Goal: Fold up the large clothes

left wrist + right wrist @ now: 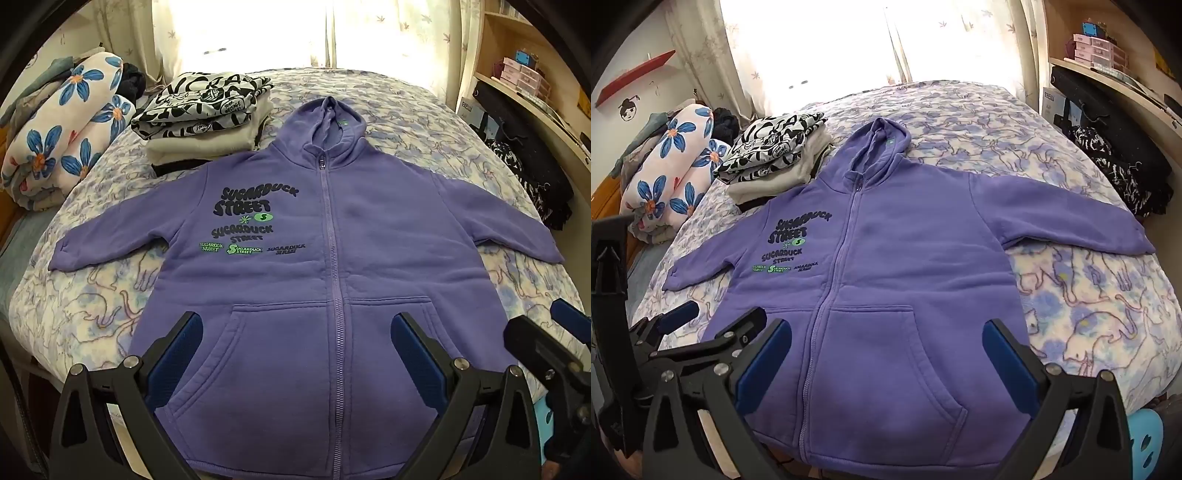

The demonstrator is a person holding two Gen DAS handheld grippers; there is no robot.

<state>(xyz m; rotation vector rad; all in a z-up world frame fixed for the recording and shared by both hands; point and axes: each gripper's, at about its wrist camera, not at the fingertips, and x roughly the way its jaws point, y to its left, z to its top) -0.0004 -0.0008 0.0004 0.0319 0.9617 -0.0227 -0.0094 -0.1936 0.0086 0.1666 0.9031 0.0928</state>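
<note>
A purple zip-up hoodie lies flat and face up on the bed, zipped, sleeves spread to both sides, hood toward the window. Dark and green lettering marks its chest. My left gripper hovers wide open over the hem and the left pocket, nothing between its blue pads. My right gripper is likewise open above the right pocket. Each gripper shows at the edge of the other's view: the right gripper, the left gripper.
A stack of folded clothes sits beside the hoodie's left shoulder. A flowered rolled quilt lies further left. Dark clothing hangs off the bed's right edge under shelves. The patterned bedspread is bare at right.
</note>
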